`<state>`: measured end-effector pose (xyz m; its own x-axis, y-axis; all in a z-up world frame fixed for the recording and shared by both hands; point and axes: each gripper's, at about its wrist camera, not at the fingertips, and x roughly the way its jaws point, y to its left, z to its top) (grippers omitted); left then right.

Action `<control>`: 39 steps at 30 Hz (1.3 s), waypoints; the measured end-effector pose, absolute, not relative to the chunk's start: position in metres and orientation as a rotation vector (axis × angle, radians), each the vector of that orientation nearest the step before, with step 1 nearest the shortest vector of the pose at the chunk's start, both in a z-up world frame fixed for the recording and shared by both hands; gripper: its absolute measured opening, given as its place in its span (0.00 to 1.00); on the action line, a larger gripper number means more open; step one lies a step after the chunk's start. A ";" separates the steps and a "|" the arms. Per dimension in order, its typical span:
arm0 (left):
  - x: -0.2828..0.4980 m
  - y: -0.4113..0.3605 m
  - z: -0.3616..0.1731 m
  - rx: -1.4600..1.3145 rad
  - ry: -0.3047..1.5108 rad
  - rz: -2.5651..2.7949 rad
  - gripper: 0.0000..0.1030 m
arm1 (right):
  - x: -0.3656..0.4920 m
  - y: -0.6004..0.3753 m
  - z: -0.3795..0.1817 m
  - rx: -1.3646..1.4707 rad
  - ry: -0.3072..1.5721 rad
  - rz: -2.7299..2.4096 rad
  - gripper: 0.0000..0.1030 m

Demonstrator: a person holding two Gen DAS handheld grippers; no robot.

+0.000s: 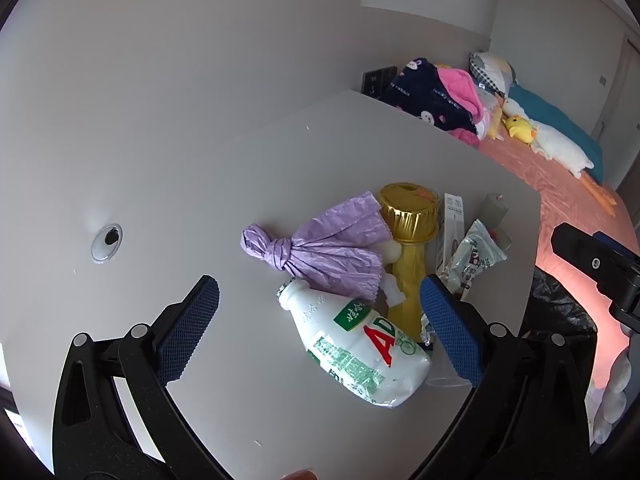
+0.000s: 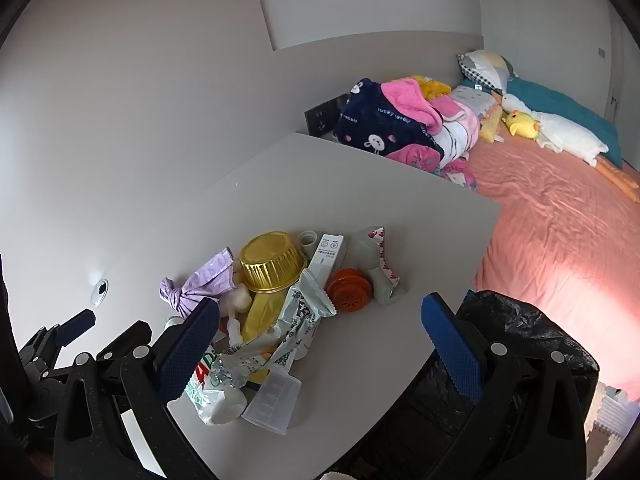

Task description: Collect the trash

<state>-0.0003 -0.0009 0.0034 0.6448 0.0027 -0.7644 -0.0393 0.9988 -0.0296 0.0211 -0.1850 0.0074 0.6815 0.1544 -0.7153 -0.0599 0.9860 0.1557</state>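
A heap of trash lies on the white table (image 1: 200, 184). In the left wrist view a white milk bottle (image 1: 356, 344) lies on its side between the wide-apart blue pads of my left gripper (image 1: 320, 320), untouched. Behind it sit a knotted purple bag (image 1: 320, 252), a gold foil cup (image 1: 408, 212) and a silver wrapper (image 1: 472, 256). In the right wrist view my right gripper (image 2: 320, 340) is open above the table's near edge. The gold foil cup (image 2: 272, 264), the silver wrapper (image 2: 304, 312), an orange lid (image 2: 350, 290) and a clear measuring cup (image 2: 272, 404) lie ahead of it.
A bin lined with a black bag (image 2: 520, 340) stands just right of the table's edge. Beyond is a bed with a salmon sheet (image 2: 560, 220), a pile of blankets (image 2: 400, 128) and plush toys. A cable hole (image 1: 106, 242) is set in the table at the left.
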 end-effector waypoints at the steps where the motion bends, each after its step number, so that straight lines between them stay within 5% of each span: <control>1: 0.000 -0.001 0.004 -0.045 0.871 0.024 0.94 | 0.021 -0.185 0.007 0.124 0.813 0.120 0.97; 39: 0.002 0.000 -0.003 -0.038 0.875 0.028 0.94 | 0.023 -0.186 0.007 0.127 0.815 0.122 0.97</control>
